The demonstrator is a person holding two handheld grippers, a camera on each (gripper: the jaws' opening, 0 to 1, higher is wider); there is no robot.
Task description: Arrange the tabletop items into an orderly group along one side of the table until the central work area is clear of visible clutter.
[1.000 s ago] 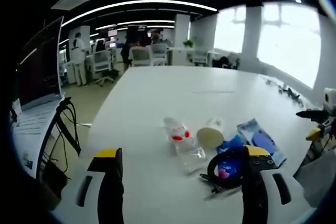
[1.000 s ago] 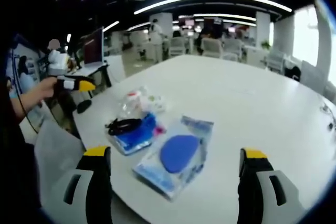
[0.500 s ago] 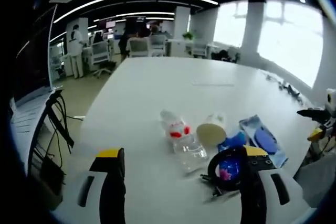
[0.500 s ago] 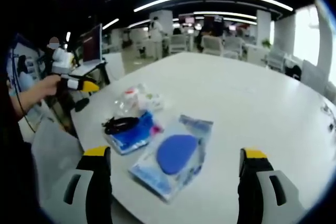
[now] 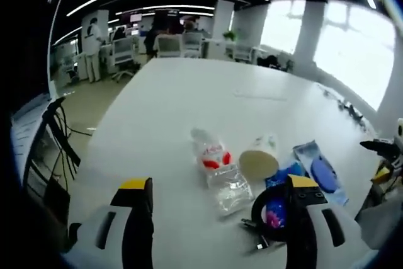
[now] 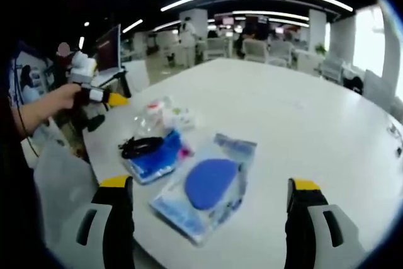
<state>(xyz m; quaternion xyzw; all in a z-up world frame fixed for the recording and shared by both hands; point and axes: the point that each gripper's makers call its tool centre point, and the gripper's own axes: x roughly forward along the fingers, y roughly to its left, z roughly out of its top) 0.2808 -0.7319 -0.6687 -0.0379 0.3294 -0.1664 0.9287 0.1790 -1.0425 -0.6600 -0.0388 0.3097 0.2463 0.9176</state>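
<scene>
A bottle [image 5: 217,168], a cup [image 5: 258,162], a coiled cable [image 5: 267,209] and a packet [image 5: 318,171] are being kept together on the worktop [image 5: 208,102], near its edge; the cable is lying on a pouch [image 6: 154,159].

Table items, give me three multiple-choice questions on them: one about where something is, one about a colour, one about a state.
1. Where does the black cable coil lie?
A. on the blue packet
B. on the floor
C. inside the paper cup

2. What colour is the oval pad in the clear pouch?
A. red
B. blue
C. green

3. How is the plastic bottle sitting?
A. upright
B. hanging from a gripper
C. lying on its side

Answers: 1 A, the coil rests on the packet's upper end in the right gripper view. 2 B, the pad shows blue through the pouch. 3 C, it lies flat on the white table.
</scene>
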